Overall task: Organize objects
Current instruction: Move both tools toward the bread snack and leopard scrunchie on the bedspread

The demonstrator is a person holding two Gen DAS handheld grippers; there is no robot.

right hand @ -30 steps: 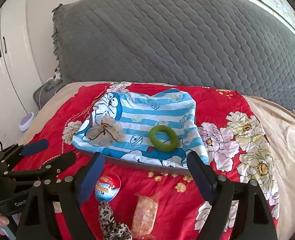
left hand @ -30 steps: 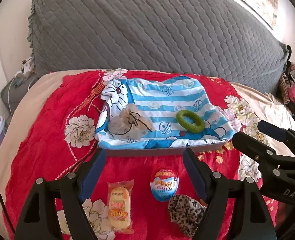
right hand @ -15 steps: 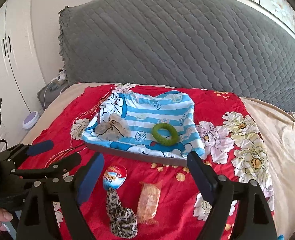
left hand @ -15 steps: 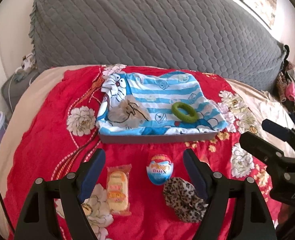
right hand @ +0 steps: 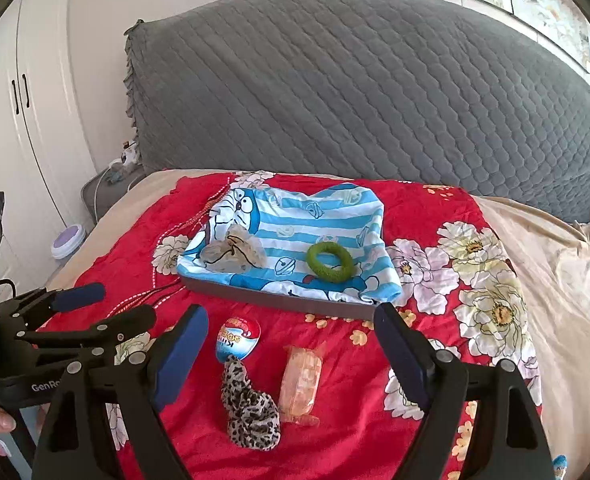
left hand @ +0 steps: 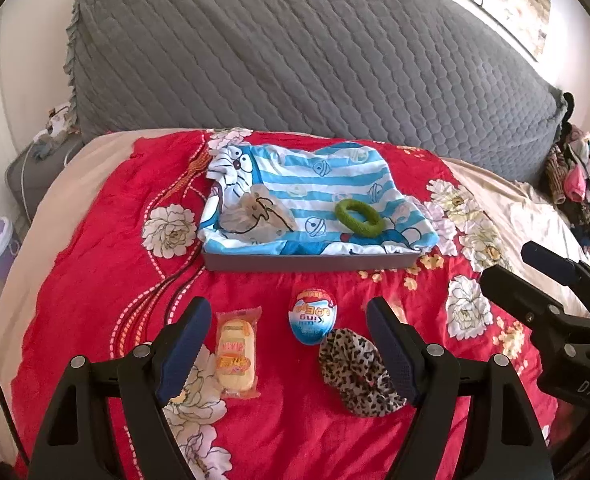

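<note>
Reading "King" on blue egg (left hand: 313,317), "DAS" on right tongs (left hand: 547,276)

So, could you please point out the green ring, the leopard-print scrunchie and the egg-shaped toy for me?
green ring (left hand: 358,221), left wrist view, on its near band.
leopard-print scrunchie (left hand: 357,372), left wrist view, on the middle of the fabric.
egg-shaped toy (right hand: 237,338), right wrist view, on its printed face.

The bed (left hand: 75,288) carries a tray (left hand: 311,263), and nearer, a snack packet (left hand: 237,354), egg (left hand: 313,316) and leopard scrunchie (left hand: 357,372).
</note>
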